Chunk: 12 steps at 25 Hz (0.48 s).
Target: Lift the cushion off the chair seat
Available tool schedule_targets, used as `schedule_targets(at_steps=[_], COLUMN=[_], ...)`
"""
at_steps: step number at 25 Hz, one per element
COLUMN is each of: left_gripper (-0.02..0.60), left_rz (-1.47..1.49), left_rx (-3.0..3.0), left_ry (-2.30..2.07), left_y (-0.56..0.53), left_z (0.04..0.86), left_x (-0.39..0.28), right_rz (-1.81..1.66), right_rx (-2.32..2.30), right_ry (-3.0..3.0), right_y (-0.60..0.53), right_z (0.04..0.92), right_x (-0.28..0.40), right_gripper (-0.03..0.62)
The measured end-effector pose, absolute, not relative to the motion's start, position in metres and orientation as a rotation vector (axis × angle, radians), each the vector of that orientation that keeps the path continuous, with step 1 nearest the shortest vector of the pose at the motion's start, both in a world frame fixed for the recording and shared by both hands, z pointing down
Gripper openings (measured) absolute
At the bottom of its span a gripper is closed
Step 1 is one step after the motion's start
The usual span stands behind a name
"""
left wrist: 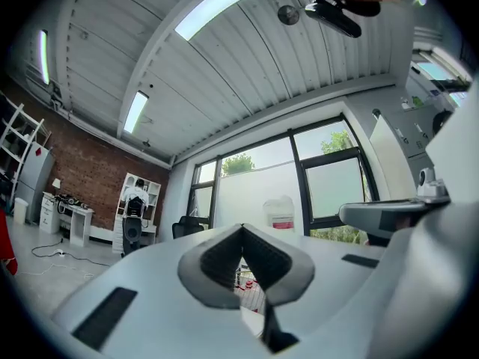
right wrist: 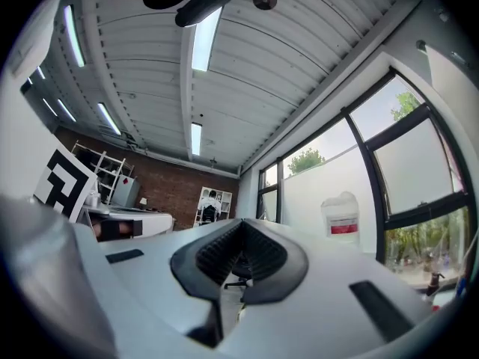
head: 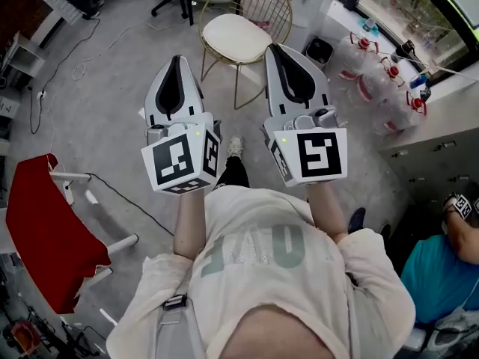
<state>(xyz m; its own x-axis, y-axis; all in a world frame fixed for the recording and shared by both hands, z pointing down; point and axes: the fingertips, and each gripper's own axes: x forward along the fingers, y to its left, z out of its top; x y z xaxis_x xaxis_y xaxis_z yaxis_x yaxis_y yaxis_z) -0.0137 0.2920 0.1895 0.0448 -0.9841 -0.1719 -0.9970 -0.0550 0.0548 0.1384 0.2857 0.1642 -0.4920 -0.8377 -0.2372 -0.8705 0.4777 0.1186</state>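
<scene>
Both hands are held out in front of the person's chest, one tool in each, side by side and apart. The left tool (head: 177,58) has its two padded jaws pressed together at the tips with nothing between them. The right tool (head: 274,48) is the same, jaws closed on each other and empty. Ahead of them on the grey floor (head: 112,73) stands a chair (head: 278,7) with a gold wire back and thin gold legs. The round white cushion (head: 236,37) lies flat on its seat, untouched and clear of both tools. In the head view it sits between the two tips and a little beyond them. Just right of the chair there is a small black bin (head: 320,51); its inside is dark and I cannot tell what is in it. Further right, along the foot of the window, several big clear jugs (head: 372,87) with red caps are gathered together; I cannot tell whether they hold anything. In the left gripper view a pale jug with a red label (left wrist: 282,212) stands upright against the window glass. Off to the person's left is a red seat (head: 45,230) on white legs, and at the lower right sits someone in a teal top (head: 438,275).
</scene>
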Motion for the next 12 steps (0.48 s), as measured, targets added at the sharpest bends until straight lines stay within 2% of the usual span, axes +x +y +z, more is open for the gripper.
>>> schedule_targets(at_steps=[8, 12], left_gripper=[0.012, 0.011], left_rz=[0.206, 0.196], left_rx=[-2.256, -2.259], left_ry=[2.007, 1.956], left_y=[0.142, 0.086], left_z=[0.169, 0.161], left_x=[-0.052, -0.073], right_rz=[0.469, 0.423], right_rx=[-1.482, -1.572], right_ry=[2.572, 2.527], right_y=[0.156, 0.093], right_z=[0.143, 0.143], right_x=[0.085, 0.072], right_gripper=[0.017, 0.017])
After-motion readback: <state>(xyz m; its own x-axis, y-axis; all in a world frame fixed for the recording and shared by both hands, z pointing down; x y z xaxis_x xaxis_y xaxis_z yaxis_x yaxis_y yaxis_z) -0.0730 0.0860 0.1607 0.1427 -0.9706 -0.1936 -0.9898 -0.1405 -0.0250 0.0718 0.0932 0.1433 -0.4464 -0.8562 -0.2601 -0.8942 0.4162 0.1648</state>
